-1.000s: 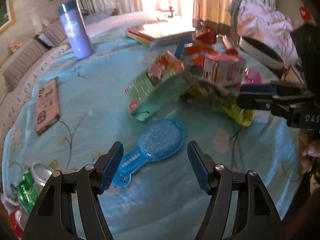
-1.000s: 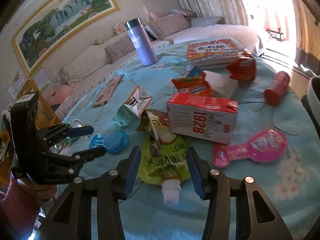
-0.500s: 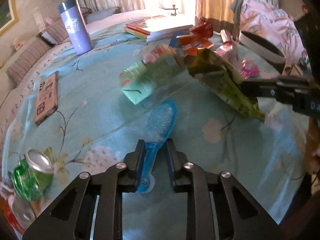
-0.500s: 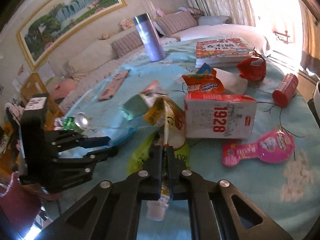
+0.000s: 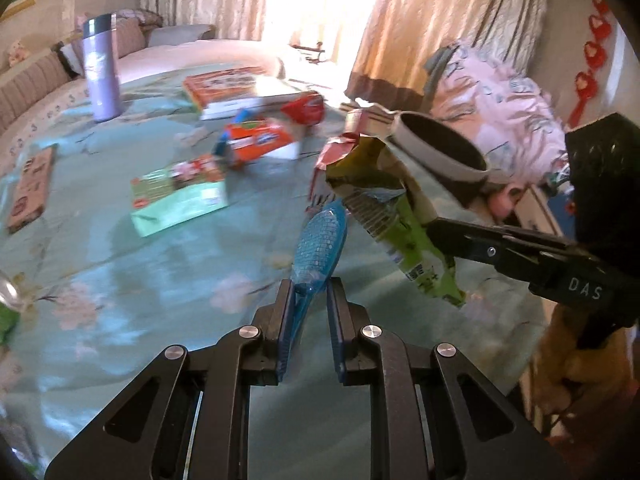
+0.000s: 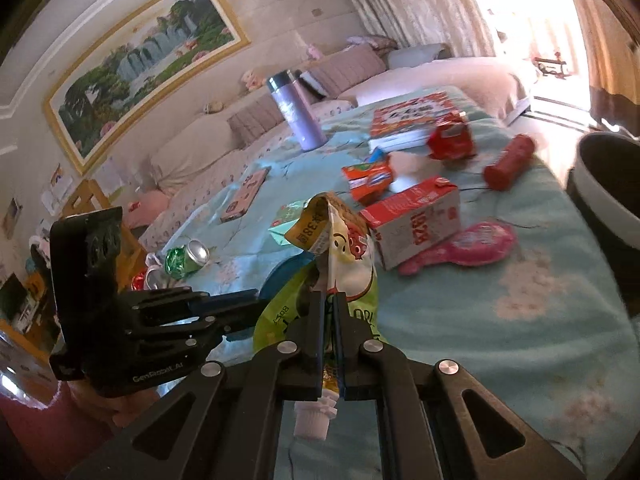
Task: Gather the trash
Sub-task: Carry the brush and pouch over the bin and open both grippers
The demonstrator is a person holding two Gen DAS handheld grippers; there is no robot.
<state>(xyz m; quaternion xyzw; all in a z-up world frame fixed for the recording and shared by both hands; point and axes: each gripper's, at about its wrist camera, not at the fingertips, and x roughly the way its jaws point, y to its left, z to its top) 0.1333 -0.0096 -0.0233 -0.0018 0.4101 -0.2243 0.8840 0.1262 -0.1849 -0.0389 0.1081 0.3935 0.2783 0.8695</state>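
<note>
— Both grippers have lifted their catch: left gripper [image 5: 310, 312] clamps the blue brush [image 5: 320, 240], right gripper [image 6: 329, 320] pinches the green pouch [image 6: 340, 264].

— Bin [image 5: 440, 148] waits at 1 o'clock; 2 held, cartons remain.

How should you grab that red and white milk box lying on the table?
The milk box lies on its side, long and flat-faced, with the pink brush touching its near edge. Probably best to come from above and pinch across its short width, near the middle, fingers on the two long flat sides. The folded end looks crumpled and might slip, so avoid it.
</note>
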